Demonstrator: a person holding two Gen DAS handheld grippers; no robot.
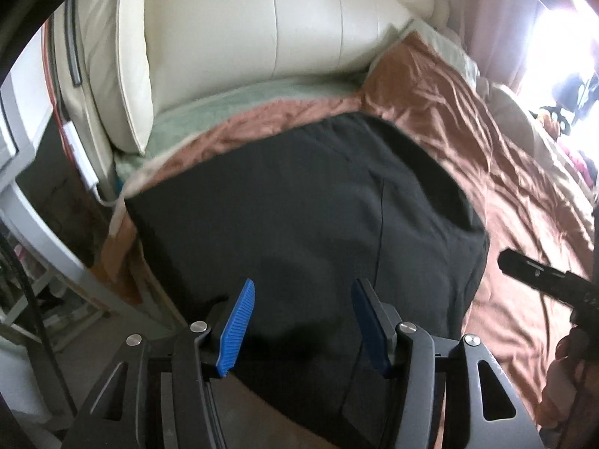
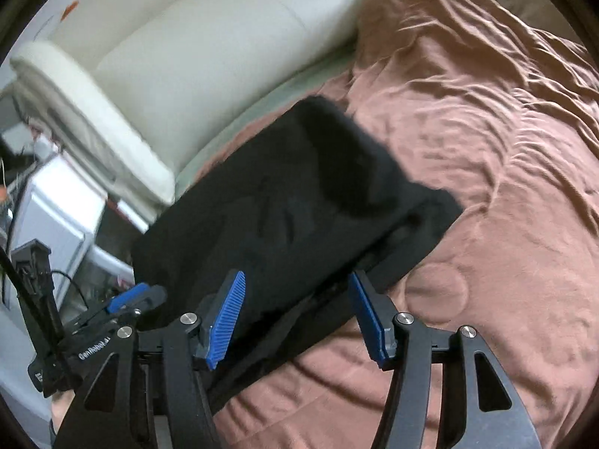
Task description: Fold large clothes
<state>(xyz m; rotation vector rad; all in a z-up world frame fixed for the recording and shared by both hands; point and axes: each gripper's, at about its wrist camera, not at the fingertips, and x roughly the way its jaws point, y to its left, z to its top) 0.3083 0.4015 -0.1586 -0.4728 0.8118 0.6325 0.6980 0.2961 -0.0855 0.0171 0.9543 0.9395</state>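
Observation:
A large black garment point(image 1: 299, 217) lies folded on a brown bedspread point(image 1: 486, 157); it also shows in the right wrist view point(image 2: 284, 209) as a flat folded stack. My left gripper point(image 1: 303, 321) is open and empty, hovering above the garment's near edge. My right gripper point(image 2: 297, 314) is open and empty above the garment's near right edge. The right gripper's body shows at the right edge of the left wrist view point(image 1: 546, 277). The left gripper shows at the lower left of the right wrist view point(image 2: 131, 299).
A cream padded headboard point(image 1: 262, 18) stands behind the bed, with a pale green sheet point(image 1: 239, 104) at its foot. White furniture point(image 2: 60, 209) stands beside the bed at the left. A bright window point(image 1: 569, 37) is at the far right.

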